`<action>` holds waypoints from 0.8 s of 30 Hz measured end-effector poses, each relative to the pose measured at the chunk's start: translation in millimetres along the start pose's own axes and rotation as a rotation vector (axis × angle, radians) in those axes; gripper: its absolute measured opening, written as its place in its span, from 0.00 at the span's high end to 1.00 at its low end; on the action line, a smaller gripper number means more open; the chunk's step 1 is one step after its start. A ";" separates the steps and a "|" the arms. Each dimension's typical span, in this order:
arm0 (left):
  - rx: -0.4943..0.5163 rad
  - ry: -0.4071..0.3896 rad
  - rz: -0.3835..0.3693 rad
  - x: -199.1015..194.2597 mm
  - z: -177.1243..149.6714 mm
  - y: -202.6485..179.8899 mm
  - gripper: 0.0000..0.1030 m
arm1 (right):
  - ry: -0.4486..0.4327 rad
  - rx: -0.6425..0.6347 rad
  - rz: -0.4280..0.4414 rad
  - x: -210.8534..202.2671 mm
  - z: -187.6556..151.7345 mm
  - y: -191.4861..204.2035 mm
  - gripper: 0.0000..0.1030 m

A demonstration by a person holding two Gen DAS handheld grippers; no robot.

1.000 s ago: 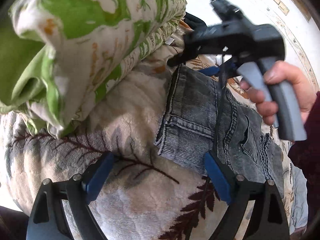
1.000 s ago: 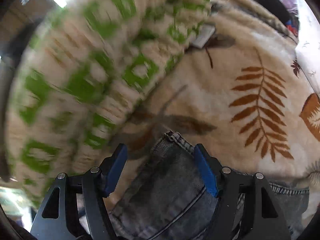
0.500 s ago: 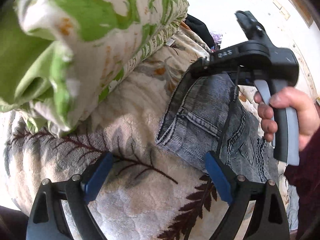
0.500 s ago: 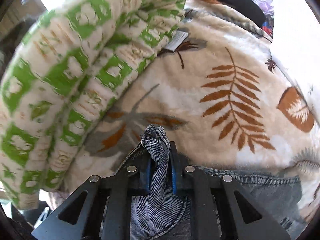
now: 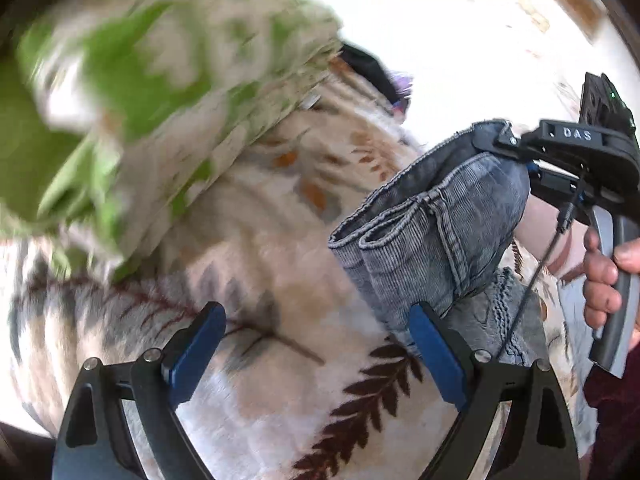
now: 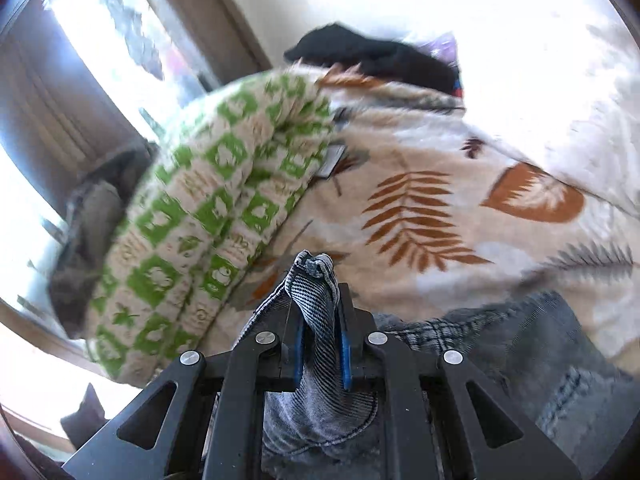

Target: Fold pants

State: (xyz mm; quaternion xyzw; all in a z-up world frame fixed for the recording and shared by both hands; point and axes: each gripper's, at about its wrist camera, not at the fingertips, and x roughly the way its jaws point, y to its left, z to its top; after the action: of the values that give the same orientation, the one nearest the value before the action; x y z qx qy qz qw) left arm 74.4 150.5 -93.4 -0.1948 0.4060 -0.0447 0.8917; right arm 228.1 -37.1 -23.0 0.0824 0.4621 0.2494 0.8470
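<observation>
Pinching the pants (image 6: 316, 344) waistband, the right gripper (image 6: 320, 344) lifts it for folding; the left gripper (image 5: 320, 356) hangs wide open, empty.

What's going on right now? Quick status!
Right gripper clamped on a bunched edge of the grey pants, lifting it. Left gripper open, empty, over the leaf-print blanket. Green patterned pillow lies close beside.

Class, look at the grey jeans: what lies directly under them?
The jeans rest on a cream leaf-print blanket, one end lifted by the shut right gripper. Whatever lies beneath the blanket is covered.
</observation>
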 end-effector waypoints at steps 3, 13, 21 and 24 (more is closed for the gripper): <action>0.058 -0.030 -0.053 -2.2 -1.9 -18.3 0.08 | -0.051 0.028 0.015 -30.1 -10.2 -17.0 0.89; 0.089 -0.078 -0.228 15.5 30.4 -42.6 0.30 | -0.086 0.081 0.041 -52.8 -23.8 -42.3 0.89; 0.251 -0.093 -0.366 2.8 27.6 -76.9 0.79 | -0.110 0.114 0.037 -60.9 -27.3 -54.0 0.89; 0.352 -0.095 -0.408 -7.1 21.8 -110.0 0.80 | -0.133 0.133 0.029 -78.6 -30.6 -67.6 0.89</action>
State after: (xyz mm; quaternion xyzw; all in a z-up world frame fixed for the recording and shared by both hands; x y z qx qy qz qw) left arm 94.5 57.7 -33.2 -0.1166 0.3021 -0.2840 0.9025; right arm 191.0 -137.3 -6.9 0.1615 0.4190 0.2246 0.8648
